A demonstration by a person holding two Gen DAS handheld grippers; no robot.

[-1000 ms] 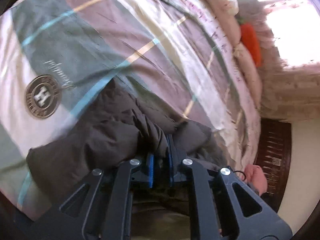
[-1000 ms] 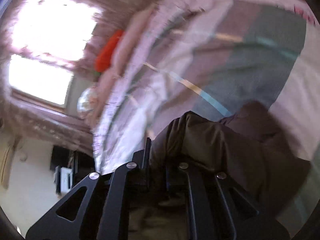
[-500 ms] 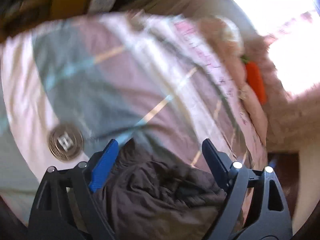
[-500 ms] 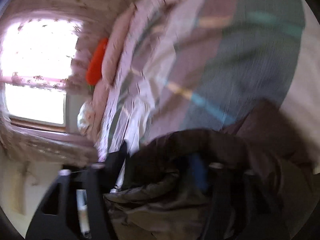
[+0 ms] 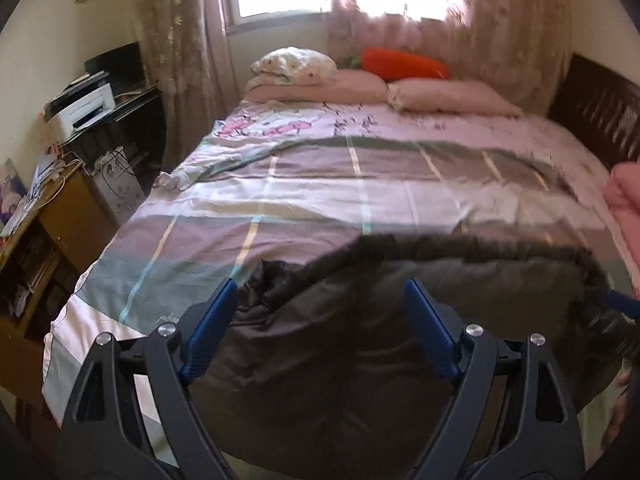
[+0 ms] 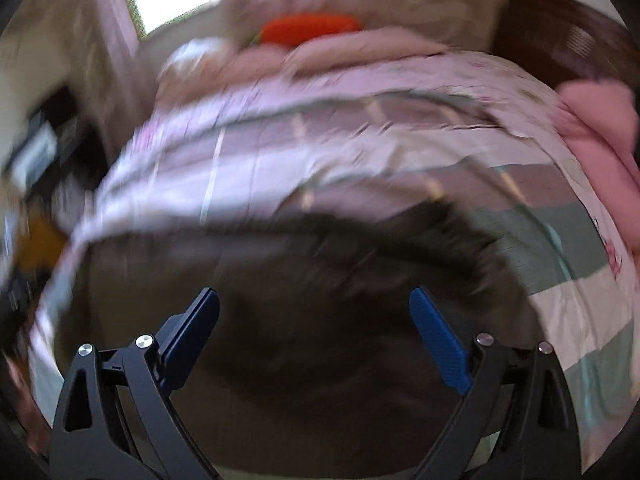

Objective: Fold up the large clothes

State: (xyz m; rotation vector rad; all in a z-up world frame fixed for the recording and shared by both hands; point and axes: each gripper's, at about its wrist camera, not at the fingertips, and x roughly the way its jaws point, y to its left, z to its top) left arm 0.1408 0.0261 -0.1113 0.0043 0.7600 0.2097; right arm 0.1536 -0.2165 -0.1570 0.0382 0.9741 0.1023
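Observation:
A large dark brown padded coat with a furry edge [image 5: 400, 320] lies spread on the near end of the bed [image 5: 320, 184]. It also fills the lower middle of the blurred right wrist view [image 6: 320, 320]. My left gripper [image 5: 320, 300] is open and empty, raised above the coat's left part. My right gripper [image 6: 316, 312] is open and empty above the coat. A blue tip of the right gripper shows at the far right of the left wrist view.
The bed has a checked sheet, pink pillows [image 5: 440, 96] and an orange carrot cushion [image 5: 400, 64] at its head. A folded pink cloth [image 5: 624, 192] lies at the right edge. A wooden desk [image 5: 52, 216] and a printer [image 5: 84, 108] stand left. A dark headboard [image 5: 600, 112] is right.
Both grippers were shut on the coat one second ago. They have opened, let it go and lifted back; the coat now lies flat on the bed.

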